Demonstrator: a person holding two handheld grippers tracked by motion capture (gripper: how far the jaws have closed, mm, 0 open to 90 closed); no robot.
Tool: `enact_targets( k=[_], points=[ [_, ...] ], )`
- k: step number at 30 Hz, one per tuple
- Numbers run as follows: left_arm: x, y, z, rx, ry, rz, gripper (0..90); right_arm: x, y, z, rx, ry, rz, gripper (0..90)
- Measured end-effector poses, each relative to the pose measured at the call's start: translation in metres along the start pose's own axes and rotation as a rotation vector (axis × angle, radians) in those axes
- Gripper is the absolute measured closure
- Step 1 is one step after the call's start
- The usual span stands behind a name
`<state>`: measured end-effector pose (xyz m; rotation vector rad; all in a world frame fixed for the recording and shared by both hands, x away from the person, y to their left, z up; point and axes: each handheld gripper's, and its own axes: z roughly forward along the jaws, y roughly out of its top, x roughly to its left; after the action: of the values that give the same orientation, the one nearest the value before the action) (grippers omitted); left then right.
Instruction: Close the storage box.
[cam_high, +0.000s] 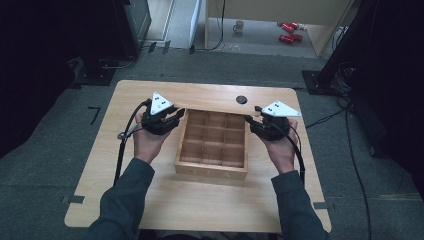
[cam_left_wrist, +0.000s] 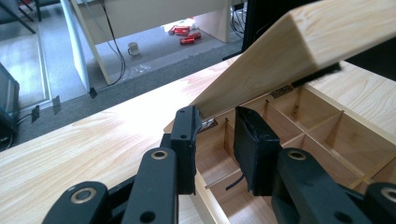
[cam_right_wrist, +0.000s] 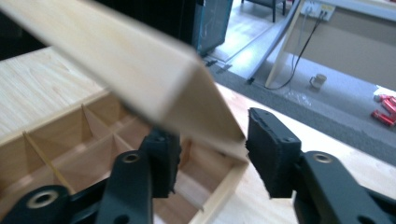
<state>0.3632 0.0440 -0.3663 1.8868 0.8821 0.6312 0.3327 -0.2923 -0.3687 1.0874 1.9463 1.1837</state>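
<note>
There you were at the desk (cam_high: 150, 200), a hand-held gripper in each hand, both working the lid (cam_high: 210, 103) of the wooden box (cam_high: 212, 170) that sat in the middle of the desk. Your left hand-held gripper (cam_high: 176, 116) was at the box's left rear corner, and in the left gripper view (cam_left_wrist: 215, 140) its jaws had closed in as far as they went, set around the left end corner of the lid (cam_left_wrist: 280, 60); whether both pads pressed the wood, I could not tell from that angle. Your right hand-held gripper (cam_high: 251, 121) was at the right rear corner, and in the right gripper view (cam_right_wrist: 210, 156) its jaws stood on either side of the lid's right end (cam_right_wrist: 140, 65), nearly closed, the right pad (cam_right_wrist: 271, 154) just beside the lid's corner with a sliver of gap showing. The lid was tilted up over the back of the box, its front edge raised, hinged along the rear wall. Under it the box lay open, its thin dividers (cam_left_wrist: 322, 126) splitting the inside into square compartments (cam_high: 212, 137), all bare wood. Beyond the desk, on the floor, a mug (cam_high: 239, 26) stood near some red things (cam_high: 288, 31).
</note>
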Motion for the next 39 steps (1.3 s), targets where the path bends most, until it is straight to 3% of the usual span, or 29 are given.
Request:
enact_targets(
  k=[3,11,20,28,32,39],
  points=[
    [-0.001,0.0,-0.002,-0.007,0.001,0.001,70.5,-0.003,-0.009,-0.005,-0.023,0.011,0.044,61.1],
    [-0.004,-0.003,-0.007,-0.013,0.003,0.013,70.5,0.004,-0.009,-0.01,-0.027,-0.01,0.029,61.9],
    [-0.007,-0.009,-0.013,-0.017,-0.007,0.019,70.4,0.009,-0.015,-0.015,-0.029,-0.006,0.053,61.7],
    [-0.014,-0.017,-0.017,-0.013,-0.005,0.005,66.0,0.015,-0.024,-0.02,-0.042,0.002,0.094,57.4],
    [-0.018,-0.021,-0.018,-0.017,-0.003,-0.003,63.5,0.021,-0.027,-0.024,-0.041,0.008,0.075,56.3],
    [-0.023,-0.027,-0.022,-0.017,0.012,-0.006,63.4,0.023,-0.033,-0.027,-0.046,0.016,0.083,55.6]
  ],
)
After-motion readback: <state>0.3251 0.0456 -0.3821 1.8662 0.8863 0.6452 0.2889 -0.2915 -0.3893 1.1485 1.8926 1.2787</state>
